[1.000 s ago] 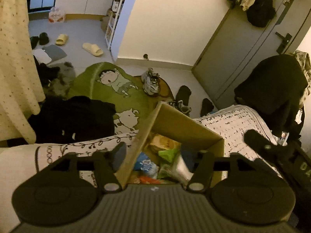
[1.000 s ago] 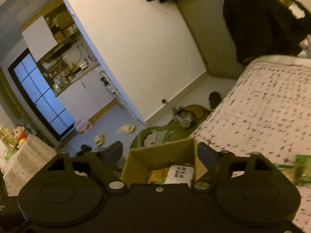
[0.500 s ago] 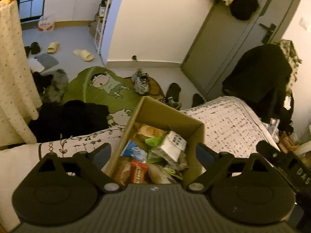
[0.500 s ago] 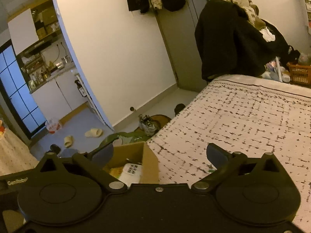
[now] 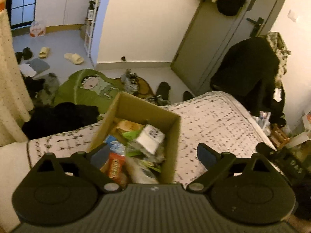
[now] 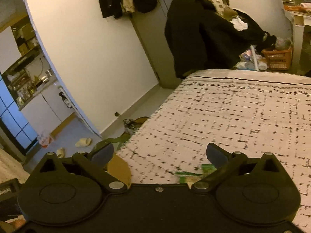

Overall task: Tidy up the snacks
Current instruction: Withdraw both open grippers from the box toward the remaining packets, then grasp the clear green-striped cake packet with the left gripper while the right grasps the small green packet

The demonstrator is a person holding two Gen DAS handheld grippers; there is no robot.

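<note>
An open cardboard box (image 5: 171, 136) stands on the patterned bed cover (image 5: 217, 120), filled with several snack packets: a white printed one (image 5: 149, 139), a red-orange one (image 5: 115, 167) and green ones (image 5: 132, 134). My left gripper (image 5: 152, 154) hovers above the box's near end, open and holding nothing. In the right wrist view my right gripper (image 6: 159, 154) is open over the bed cover (image 6: 233, 116). A green snack packet (image 6: 194, 172) lies just under its right finger, and a corner of the box (image 6: 118, 169) shows by its left finger. The right gripper's black body (image 5: 287, 165) shows at the left view's right edge.
Past the bed's end, the floor holds a green cartoon rug (image 5: 91, 89), shoes (image 5: 130, 81), slippers (image 5: 73, 58) and a heap of black clothes (image 5: 58, 116). A chair draped in dark coats (image 6: 204, 35) stands by the door (image 5: 213, 48). An orange basket (image 6: 278, 57) sits beyond the bed.
The left gripper's jaws have spread wide and it has drawn back, so more of the box's contents show. The right gripper has swung right, off the box, onto the bed cover and green packet.
</note>
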